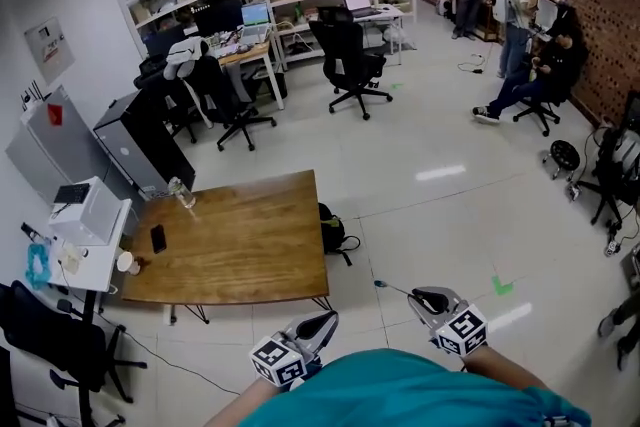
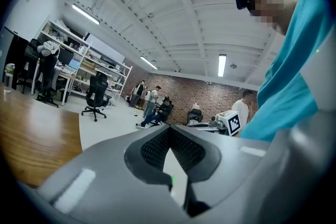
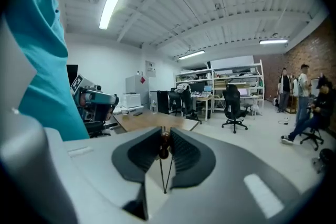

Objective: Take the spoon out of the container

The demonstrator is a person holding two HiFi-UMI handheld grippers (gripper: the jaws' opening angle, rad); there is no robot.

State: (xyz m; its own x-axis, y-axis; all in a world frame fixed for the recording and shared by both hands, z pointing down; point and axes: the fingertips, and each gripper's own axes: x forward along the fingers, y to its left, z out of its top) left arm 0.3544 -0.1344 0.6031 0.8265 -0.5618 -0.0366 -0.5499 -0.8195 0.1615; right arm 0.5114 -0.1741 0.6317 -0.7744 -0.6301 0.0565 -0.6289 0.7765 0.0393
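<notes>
My right gripper (image 1: 420, 297) is held level near my body, shut on a thin spoon (image 1: 392, 288) that sticks out from its tips toward the left. In the right gripper view the spoon's dark end (image 3: 164, 147) is pinched between the ribbed pads. To its left my left gripper (image 1: 327, 319) is also held level, its pads (image 2: 157, 147) meeting at the tip with nothing between them. A clear jar (image 1: 183, 192) stands on the wooden table (image 1: 250, 245), well away from both grippers. No other container shows.
I stand on a pale floor off the table's near right corner. On the table lie a phone (image 1: 158, 238) and a cup (image 1: 128, 263). A black bag (image 1: 332, 233) sits by the table. Office chairs (image 1: 350, 60), desks and several people (image 1: 520, 25) are farther back.
</notes>
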